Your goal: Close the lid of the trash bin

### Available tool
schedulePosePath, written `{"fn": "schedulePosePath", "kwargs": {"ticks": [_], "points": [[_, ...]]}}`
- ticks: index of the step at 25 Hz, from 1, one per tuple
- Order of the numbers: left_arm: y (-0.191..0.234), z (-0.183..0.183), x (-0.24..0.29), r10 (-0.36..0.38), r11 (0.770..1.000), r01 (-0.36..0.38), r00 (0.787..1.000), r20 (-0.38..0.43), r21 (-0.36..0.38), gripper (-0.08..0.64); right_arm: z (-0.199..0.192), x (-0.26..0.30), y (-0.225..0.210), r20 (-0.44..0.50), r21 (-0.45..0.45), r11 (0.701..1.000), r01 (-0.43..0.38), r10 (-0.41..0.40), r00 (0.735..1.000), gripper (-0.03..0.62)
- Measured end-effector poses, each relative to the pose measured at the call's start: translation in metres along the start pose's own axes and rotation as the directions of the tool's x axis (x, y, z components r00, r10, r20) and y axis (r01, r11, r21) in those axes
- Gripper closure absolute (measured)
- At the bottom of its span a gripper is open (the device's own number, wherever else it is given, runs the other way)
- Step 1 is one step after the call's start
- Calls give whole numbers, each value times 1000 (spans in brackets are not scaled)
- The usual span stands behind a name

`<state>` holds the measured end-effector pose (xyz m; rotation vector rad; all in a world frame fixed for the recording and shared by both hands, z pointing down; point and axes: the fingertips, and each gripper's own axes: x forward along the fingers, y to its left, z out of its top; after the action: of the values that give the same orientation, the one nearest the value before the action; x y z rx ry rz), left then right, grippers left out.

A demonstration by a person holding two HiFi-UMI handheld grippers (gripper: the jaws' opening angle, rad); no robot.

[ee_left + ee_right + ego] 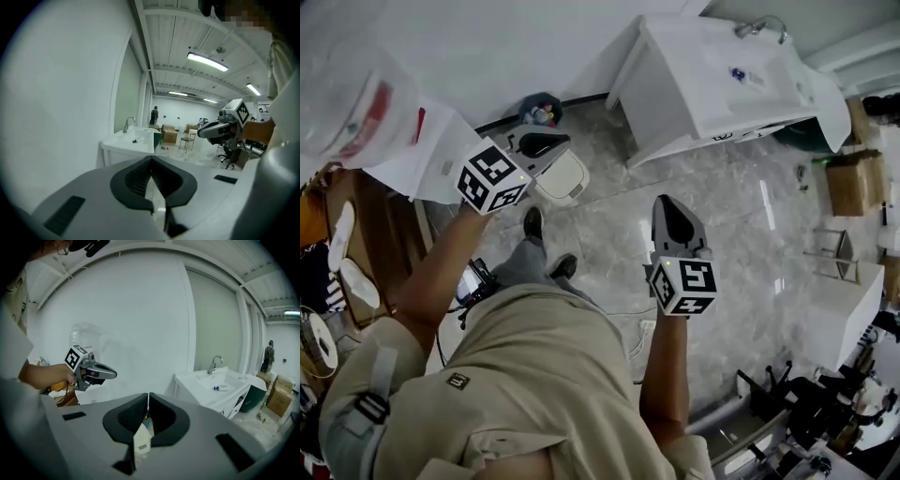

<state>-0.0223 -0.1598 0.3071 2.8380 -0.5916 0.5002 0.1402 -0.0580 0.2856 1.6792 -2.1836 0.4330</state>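
Standing on the marble floor (609,239) close to the wall, the white trash bin (563,177) has its lid lying flat on top. The left gripper (542,144) hovers just above the bin, jaws pressed together with nothing between them. The right gripper (675,223) hangs well apart from the bin over bare floor, jaws also closed and empty; the bin shows through the slit below its jaws in the right gripper view. A white sink unit (722,80) stands farther along the wall.
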Motion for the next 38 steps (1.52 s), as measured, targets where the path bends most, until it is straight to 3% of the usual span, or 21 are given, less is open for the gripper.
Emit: {"fn": "schedulePosePath", "kwargs": {"ticks": [8,14,19,38], "points": [[-48,74,-62,9,993,-24,991,136,114,545,38,-39,18,110,-14,999,-30,31,993,567],[-85,111,-99,7,967,-53,984,181,249,545,71,-73,27,211,-61,998,-25,38,977,569],[-118,131,-119,22,966,-72,980,199,249,545,92,-103,33,257,-123,992,-21,52,965,571],[-158,126,-116,15,966,-57,986,164,253,545,75,-134,10,267,-81,997,-20,41,963,571]]}}
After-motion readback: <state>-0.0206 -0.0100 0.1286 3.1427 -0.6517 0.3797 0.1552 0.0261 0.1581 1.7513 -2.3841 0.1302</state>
